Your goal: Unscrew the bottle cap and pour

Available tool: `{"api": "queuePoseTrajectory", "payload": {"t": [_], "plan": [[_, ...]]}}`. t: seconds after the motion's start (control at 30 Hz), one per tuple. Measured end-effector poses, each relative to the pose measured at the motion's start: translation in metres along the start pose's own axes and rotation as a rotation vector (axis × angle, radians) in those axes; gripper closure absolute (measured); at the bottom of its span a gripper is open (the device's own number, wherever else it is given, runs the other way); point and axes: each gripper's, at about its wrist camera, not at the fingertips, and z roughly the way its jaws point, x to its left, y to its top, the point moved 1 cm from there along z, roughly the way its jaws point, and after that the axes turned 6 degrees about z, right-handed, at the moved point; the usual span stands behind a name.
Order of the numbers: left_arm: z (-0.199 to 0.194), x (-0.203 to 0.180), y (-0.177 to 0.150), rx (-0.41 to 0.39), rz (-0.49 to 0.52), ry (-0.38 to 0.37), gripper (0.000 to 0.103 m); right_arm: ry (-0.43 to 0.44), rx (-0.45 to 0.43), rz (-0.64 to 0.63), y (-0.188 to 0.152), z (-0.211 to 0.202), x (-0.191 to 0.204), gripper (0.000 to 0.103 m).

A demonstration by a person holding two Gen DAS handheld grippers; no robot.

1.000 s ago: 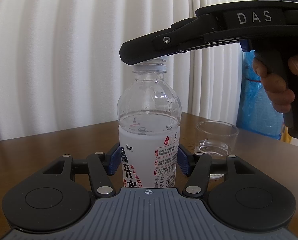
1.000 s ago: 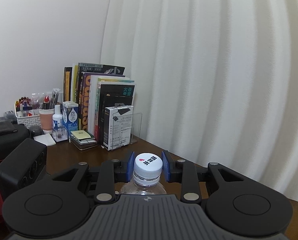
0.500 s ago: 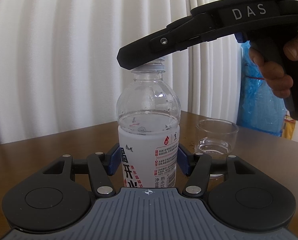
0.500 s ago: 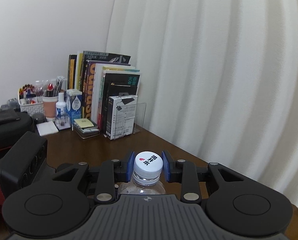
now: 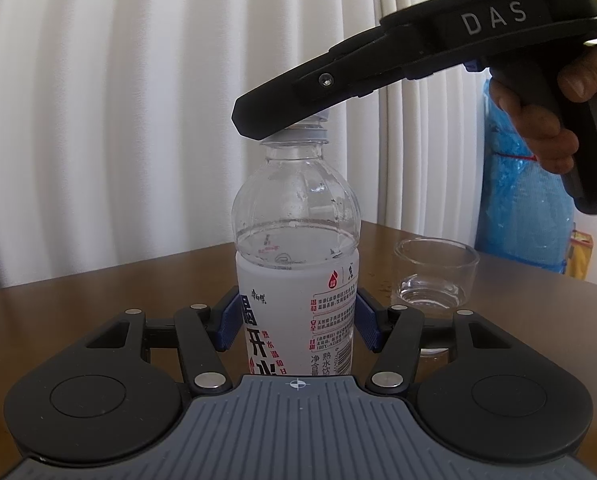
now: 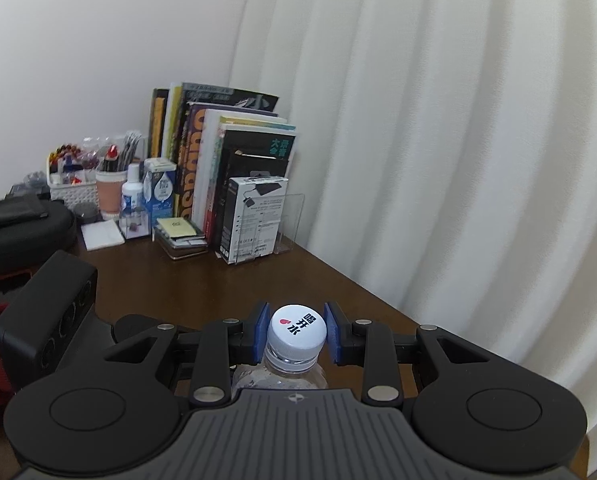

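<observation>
A clear water bottle [image 5: 296, 248] with a white label stands upright on the brown table [image 5: 98, 292], partly filled. My left gripper [image 5: 296, 320] is shut on the bottle's labelled body, its blue pads against both sides. My right gripper [image 6: 297, 332] is shut on the white bottle cap [image 6: 297, 326], blue pads on either side. In the left wrist view the right gripper [image 5: 282, 120] comes in from the upper right, tilted down, and hides the cap. A short clear glass [image 5: 436, 272] stands to the right of the bottle.
White curtains hang behind the table. A row of books [image 6: 218, 168], a white box [image 6: 254, 216], a pen basket [image 6: 72, 184] and a black case [image 6: 22, 232] sit at the far end. A blue bag [image 5: 526, 208] is off to the right.
My right gripper has turned on the cap: its handle rose and its body tilted more steeply. The print on the cap rotated. The bottle and left gripper stayed still.
</observation>
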Motion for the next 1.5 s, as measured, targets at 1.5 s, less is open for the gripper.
{"api": "queuePoseTrajectory", "payload": {"t": [1.5], "plan": [[0.008,0.014,-0.001,-0.002,0.006,-0.017,0.045,0.155,-0.042,-0.048,-0.005,-0.001,-0.018,0.071]]}}
